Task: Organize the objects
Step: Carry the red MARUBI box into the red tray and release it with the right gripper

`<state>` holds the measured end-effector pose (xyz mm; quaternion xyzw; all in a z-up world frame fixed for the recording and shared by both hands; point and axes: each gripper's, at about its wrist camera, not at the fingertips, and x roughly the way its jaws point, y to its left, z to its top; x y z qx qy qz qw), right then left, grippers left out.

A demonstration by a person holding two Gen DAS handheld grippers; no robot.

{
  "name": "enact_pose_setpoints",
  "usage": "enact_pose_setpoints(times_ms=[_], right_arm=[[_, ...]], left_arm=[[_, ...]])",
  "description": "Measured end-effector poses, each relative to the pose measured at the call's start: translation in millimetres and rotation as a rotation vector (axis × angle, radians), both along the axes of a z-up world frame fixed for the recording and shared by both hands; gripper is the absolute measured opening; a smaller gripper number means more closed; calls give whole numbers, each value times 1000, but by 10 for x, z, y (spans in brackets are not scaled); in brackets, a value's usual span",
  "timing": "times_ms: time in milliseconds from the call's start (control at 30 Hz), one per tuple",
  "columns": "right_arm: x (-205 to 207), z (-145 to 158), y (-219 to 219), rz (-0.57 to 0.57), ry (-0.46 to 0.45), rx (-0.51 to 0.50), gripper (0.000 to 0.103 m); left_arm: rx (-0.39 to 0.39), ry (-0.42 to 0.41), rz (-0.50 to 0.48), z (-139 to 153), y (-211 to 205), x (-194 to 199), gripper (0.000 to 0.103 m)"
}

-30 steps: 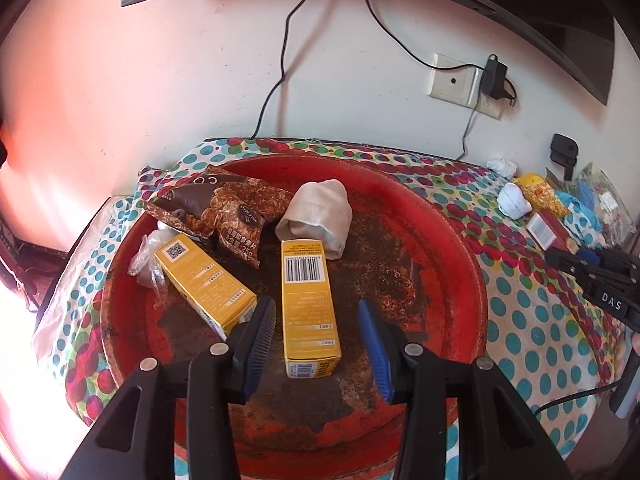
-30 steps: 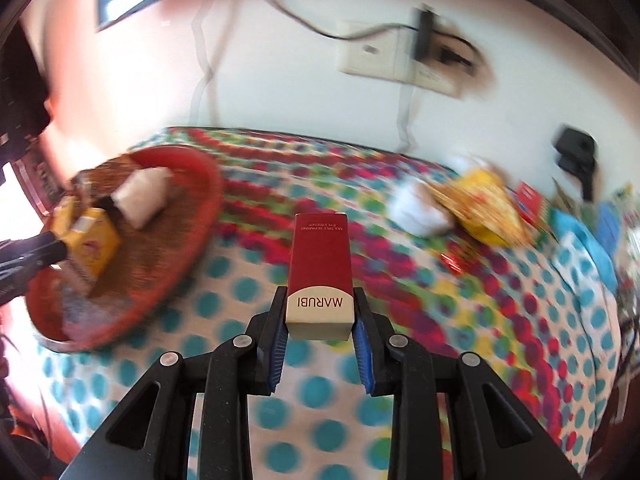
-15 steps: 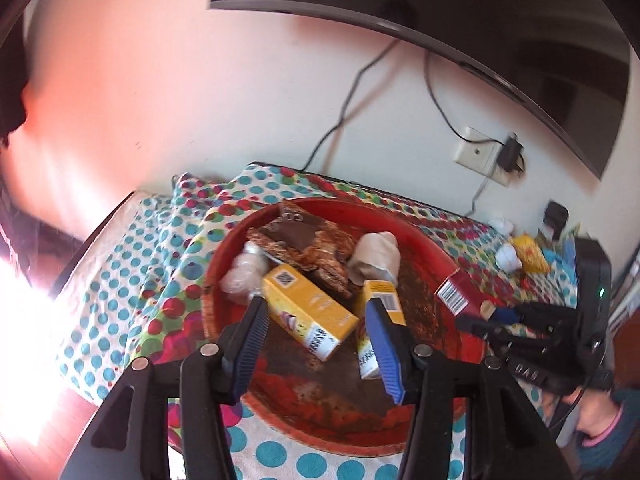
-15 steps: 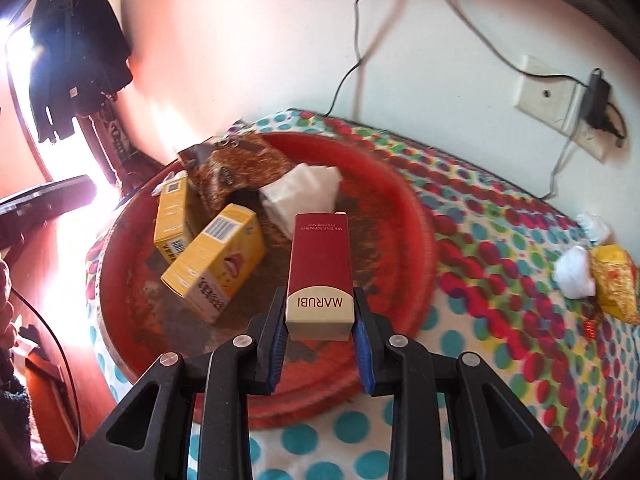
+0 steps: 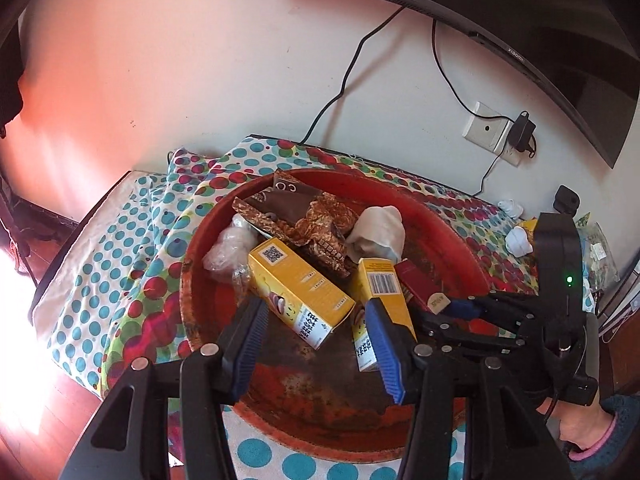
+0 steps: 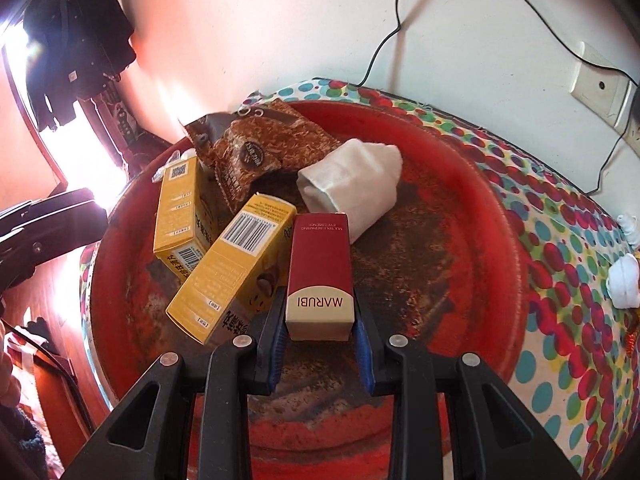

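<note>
A round red tray point(image 5: 188, 280) holds two yellow boxes point(image 5: 296, 288) point(image 5: 380, 280), a brown snack bag point(image 5: 304, 216), a white rolled cloth point(image 5: 376, 232) and a clear plastic bag point(image 5: 228, 248). My left gripper point(image 5: 316, 344) hovers open over the tray's near side, its pads touching nothing. My right gripper point(image 6: 320, 332) is shut on a red MARUBI box point(image 6: 320, 264), held low over the tray right beside the nearer yellow box point(image 6: 236, 272). In the left wrist view the right gripper point(image 5: 444, 308) reaches in from the right with the red box point(image 5: 414, 280).
The tray sits on a polka-dot cloth point(image 5: 132, 240) covering a table against the wall. White crumpled items point(image 6: 624, 280) lie on the cloth to the right. A wall socket with a charger point(image 5: 486, 132) and a screen point(image 5: 480, 0) are behind. A person's sleeved hand point(image 5: 588, 432) holds the right gripper.
The right gripper carried the red box from over the cloth to the tray, beside the yellow box. The left gripper drew back from the yellow box and its jaws widened.
</note>
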<state>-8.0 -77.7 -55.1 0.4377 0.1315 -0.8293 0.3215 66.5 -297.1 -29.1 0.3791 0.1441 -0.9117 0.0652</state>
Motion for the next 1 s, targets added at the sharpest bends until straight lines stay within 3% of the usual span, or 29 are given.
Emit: enact_pose_setpoints(times_ms=[100, 167, 200, 233, 400, 533, 733, 767, 833, 900, 1000], right_arm=[[-3, -50, -58, 25, -3, 15, 29], [19, -10, -145, 43, -1, 16, 43], [40, 20, -70, 42, 14, 16, 57], [69, 53, -49, 37, 32, 11, 64], [136, 315, 309, -5, 62, -79, 64], [-142, 456, 717, -104, 111, -102, 74], [-828, 573, 2386, -385, 130, -129, 87], [-974, 560, 2777, -447, 119, -121, 87], [-1211, 528, 3144, -530, 107, -109, 88], [-1467, 463, 3683, -614, 61, -138, 88], [-1759, 340, 4064, -710, -26, -189, 88]], left_arm=[[-10, -6, -7, -13, 40, -19, 52], [-13, -9, -10, -22, 51, -32, 52], [-9, -12, -7, -27, 50, -38, 52], [-4, -12, -5, -29, 47, -41, 52], [6, -5, -6, -26, 70, -52, 52], [6, -7, -19, -33, 137, -78, 52], [-30, -20, -68, -32, 375, -148, 52], [-36, -20, -80, -34, 422, -158, 52], [-48, -29, -106, -48, 528, -192, 52], [-81, -35, -119, -56, 630, -218, 52], [-130, -42, -147, -61, 795, -247, 52]])
